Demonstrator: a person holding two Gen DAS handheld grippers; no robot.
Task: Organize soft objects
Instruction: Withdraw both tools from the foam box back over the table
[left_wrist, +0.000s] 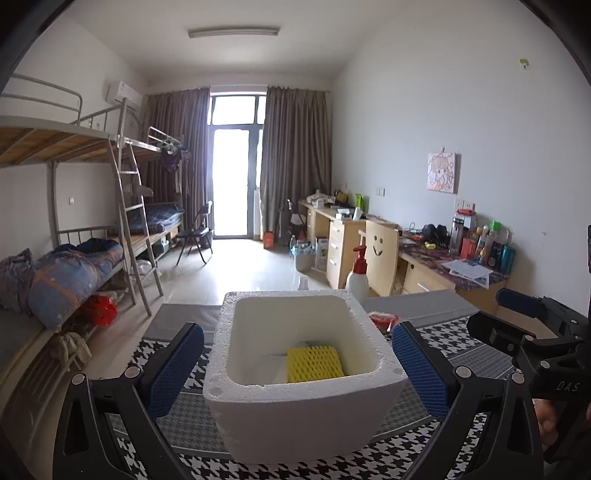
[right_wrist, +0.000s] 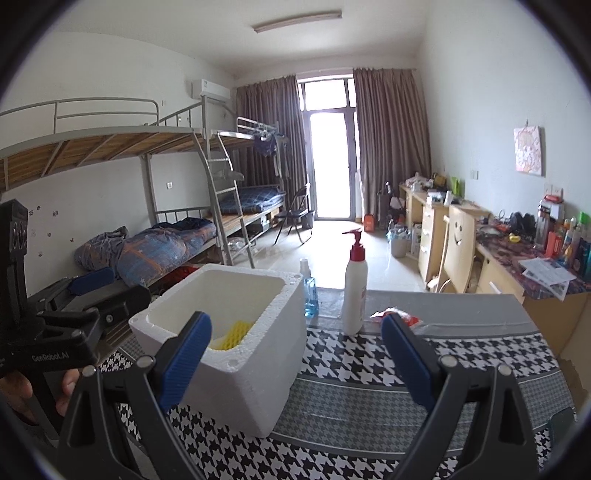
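A white foam box (left_wrist: 295, 410) stands on the houndstooth tablecloth (left_wrist: 454, 339). A yellow foam net (left_wrist: 314, 363) lies inside it. My left gripper (left_wrist: 297, 369) is open wide; its blue pads (left_wrist: 177, 369) flank the box's near side walls without pressing on them. My right gripper (right_wrist: 297, 363) hovers open over the cloth to the right of the foam box (right_wrist: 236, 354), nothing between its fingers. Part of the yellow net (right_wrist: 232, 334) shows past its left finger. A red soft item (right_wrist: 400, 317) lies at the cloth's far edge, behind the right fingertip; it also shows as a red item (left_wrist: 382, 319) behind the box.
A white pump bottle (right_wrist: 354, 295) with a red top and a small blue spray bottle (right_wrist: 309, 291) stand behind the box. Bunk beds (right_wrist: 166, 236) line the left wall, and desks (right_wrist: 517, 266) with clutter line the right. A hand (right_wrist: 14, 391) holds the left tool.
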